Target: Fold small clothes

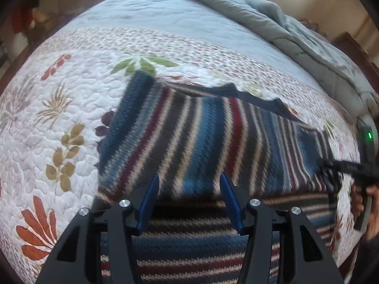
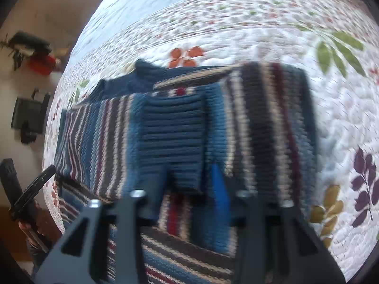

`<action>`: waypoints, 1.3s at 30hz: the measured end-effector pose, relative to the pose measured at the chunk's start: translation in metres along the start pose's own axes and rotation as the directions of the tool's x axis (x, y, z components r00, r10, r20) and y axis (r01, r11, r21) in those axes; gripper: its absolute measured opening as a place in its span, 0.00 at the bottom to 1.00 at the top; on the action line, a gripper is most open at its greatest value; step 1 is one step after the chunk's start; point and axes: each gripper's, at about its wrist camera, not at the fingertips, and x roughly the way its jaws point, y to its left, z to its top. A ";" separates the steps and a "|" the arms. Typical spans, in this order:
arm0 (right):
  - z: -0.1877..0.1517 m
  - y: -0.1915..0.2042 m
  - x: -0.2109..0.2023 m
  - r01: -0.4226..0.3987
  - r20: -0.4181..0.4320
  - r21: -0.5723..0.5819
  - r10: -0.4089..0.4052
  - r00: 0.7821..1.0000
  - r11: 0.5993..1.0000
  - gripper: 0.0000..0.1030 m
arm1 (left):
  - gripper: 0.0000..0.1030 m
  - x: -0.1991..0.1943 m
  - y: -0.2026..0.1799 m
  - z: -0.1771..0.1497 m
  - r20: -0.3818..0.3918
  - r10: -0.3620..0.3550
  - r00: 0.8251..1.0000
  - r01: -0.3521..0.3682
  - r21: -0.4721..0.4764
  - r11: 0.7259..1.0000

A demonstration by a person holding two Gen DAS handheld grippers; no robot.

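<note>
A striped knit sweater [image 1: 189,142] in blue, dark brown, cream and red lies on the quilted bed. One part is folded over the rest. My left gripper [image 1: 189,187] is open, its blue fingers just above the folded edge, holding nothing. In the right wrist view the same sweater [image 2: 260,123] fills the centre, with a ribbed blue cuff or hem [image 2: 170,142] lying on top. My right gripper [image 2: 189,177] is open over that ribbed piece; the view is blurred. The right gripper also shows in the left wrist view [image 1: 331,165] at the sweater's right edge.
The floral quilt [image 1: 59,118] covers the bed around the sweater. A rumpled grey blanket [image 1: 296,35] lies along the far right side. The left gripper and the hand holding it [image 2: 30,189] show at the left edge, with the floor and dark objects [image 2: 28,116] beyond the bed.
</note>
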 end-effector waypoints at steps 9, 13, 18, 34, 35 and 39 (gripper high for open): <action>0.014 0.039 -0.060 -0.122 0.137 -0.028 0.125 0.983 0.992 0.06 | 0.52 0.006 -0.076 -0.060 -0.059 -0.158 0.986 0.167 0.197 0.966; 0.022 0.065 -0.094 -0.177 0.184 -0.076 0.188 0.965 0.981 0.06 | 0.52 0.019 -0.128 -0.081 -0.117 -0.250 0.961 0.274 0.284 0.919; 0.035 0.108 -0.124 -0.192 0.201 -0.154 0.220 0.955 0.969 0.06 | 0.52 0.028 -0.200 -0.078 -0.127 -0.348 0.929 0.370 0.355 0.859; 0.040 0.181 -0.197 -0.191 0.264 -0.323 0.283 0.922 0.927 0.06 | 0.52 0.076 -0.071 0.028 -0.051 -0.038 0.998 0.039 0.016 0.999; 0.040 0.181 -0.194 -0.194 0.265 -0.323 0.285 0.921 0.926 0.06 | 0.52 0.080 -0.053 0.026 -0.074 -0.022 0.997 0.021 -0.019 1.000; 0.038 0.182 -0.178 -0.185 0.252 -0.313 0.269 0.930 0.932 0.06 | 0.32 0.086 -0.019 0.011 -0.093 -0.061 0.994 0.061 -0.003 0.998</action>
